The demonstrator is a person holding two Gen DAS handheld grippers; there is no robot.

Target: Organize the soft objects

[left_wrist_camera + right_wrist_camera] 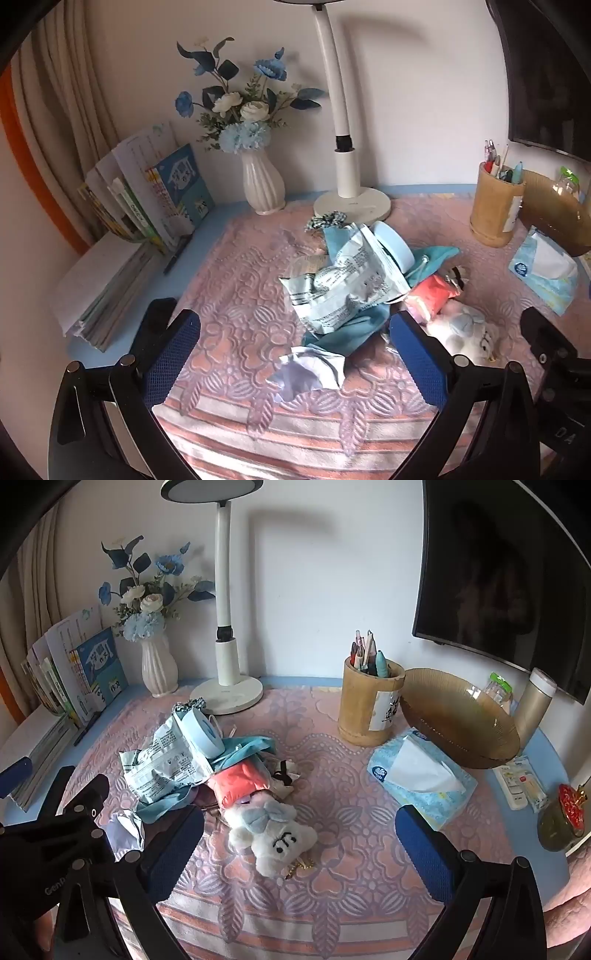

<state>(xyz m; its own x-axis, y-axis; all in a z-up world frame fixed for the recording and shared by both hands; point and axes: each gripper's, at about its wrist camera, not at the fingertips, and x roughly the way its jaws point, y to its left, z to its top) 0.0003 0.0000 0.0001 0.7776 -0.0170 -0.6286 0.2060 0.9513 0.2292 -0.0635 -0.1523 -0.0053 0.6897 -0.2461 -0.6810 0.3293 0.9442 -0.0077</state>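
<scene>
Soft objects lie heaped on a pink quilted cloth with a raised floral pattern [332,760], which covers a pale blue desk [546,760] set against a white wall. At the back stand a white ribbed vase of blue and white artificial flowers [159,664], a white desk lamp with a round base [227,690] and a row of leaning books [147,199]; a dark wall-mounted screen [509,576] hangs at the right.

Ahead of the left gripper [295,354], whose blue-padded jaws stand spread and hold nothing, sits a crumpled white paper ball [308,371] between the fingertips. Just beyond it lies a crumpled pale green printed wrapper [340,288]; its small text is unreadable. It rests on a teal cloth [351,332], with a pale blue tape roll [393,243] on top.

The right gripper [299,842] also has its jaws spread and empty. Between them, slightly toward the left jaw, lies a white plush toy with a blue bow and coral-red body [266,819]. Its long axis runs diagonally, with the stitched face pointing toward the gripper and the red end pointing away toward the wrapper pile.

Ahead of the right jaw lies a blue soft pack of tissues [421,775] with an oval logo, too small to read. Beyond it stand a bamboo pen holder with a white label in black brush characters [369,705] and a ribbed amber glass bowl [458,720].
</scene>
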